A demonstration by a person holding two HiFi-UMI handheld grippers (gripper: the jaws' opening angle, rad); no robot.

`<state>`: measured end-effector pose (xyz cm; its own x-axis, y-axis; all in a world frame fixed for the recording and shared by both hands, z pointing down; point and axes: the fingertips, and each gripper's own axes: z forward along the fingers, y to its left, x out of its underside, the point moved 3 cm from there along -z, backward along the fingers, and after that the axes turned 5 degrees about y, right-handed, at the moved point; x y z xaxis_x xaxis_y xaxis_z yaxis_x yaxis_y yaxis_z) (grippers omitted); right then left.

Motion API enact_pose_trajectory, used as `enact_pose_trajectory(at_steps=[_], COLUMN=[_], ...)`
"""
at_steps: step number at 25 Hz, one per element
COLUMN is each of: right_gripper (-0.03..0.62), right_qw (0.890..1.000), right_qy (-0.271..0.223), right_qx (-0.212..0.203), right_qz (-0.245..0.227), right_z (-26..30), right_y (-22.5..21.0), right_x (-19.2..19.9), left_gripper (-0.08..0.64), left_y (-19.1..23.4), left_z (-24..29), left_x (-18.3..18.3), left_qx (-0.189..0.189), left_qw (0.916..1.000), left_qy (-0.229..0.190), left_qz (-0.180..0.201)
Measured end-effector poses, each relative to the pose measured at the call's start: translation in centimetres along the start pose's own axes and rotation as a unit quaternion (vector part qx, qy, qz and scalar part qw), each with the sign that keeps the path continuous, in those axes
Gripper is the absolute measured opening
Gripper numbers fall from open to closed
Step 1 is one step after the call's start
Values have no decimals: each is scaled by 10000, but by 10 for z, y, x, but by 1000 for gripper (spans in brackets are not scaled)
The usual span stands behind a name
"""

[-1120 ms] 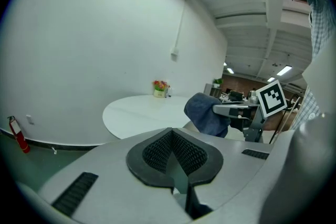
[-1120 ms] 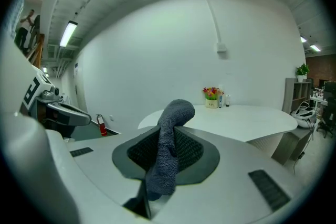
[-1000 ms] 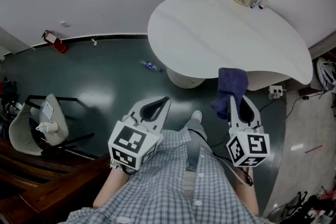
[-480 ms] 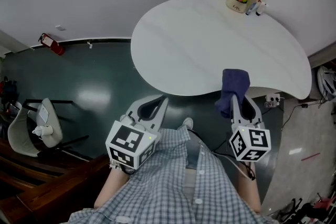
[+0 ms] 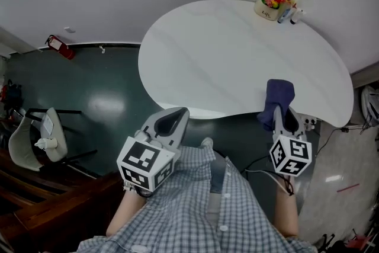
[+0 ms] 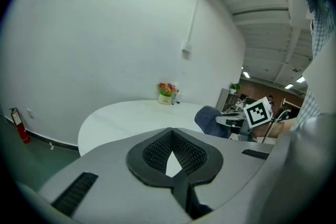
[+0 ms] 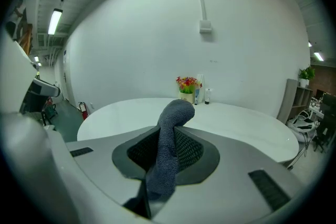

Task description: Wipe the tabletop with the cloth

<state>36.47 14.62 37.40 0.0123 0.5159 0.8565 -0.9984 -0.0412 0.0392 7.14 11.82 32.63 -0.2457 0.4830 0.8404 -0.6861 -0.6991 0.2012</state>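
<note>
Gripping the cloth (image 5: 278, 98) by one end, right claw (image 5: 283, 120) holds it over the worktop (image 5: 225, 50) near edge, right side. Soft, light, limp; likely needs pressing flat to wipe. Left claw (image 5: 172, 121) closed, empty, short of the edge.

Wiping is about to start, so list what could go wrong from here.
1. The right tool grips the cloth as a narrow bunched wad; dragging it across the table might pull it loose or wipe only a thin strip.
2. The flower pot and small bottles stand at the table's far edge; a wide sweep could knock them over.
</note>
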Motion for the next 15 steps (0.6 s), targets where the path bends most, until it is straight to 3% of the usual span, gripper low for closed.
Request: enact_pose_trajectory(at_steps=[6,15], right_gripper=[67,67], right_qw=[9991,9945], right_qy=[259,693], right_qx=[218,613], right_qz=[-266,-482], right_z=[30,71], right_y=[-36,-49], right_x=[6,20], left_gripper=[6,6], left_y=[10,39], left_z=[7,18], left_x=[-4,-12], left_qx=[-197,-211], left_qw=[9996,9997], left_qy=[-16,55], left_qz=[-215,-110])
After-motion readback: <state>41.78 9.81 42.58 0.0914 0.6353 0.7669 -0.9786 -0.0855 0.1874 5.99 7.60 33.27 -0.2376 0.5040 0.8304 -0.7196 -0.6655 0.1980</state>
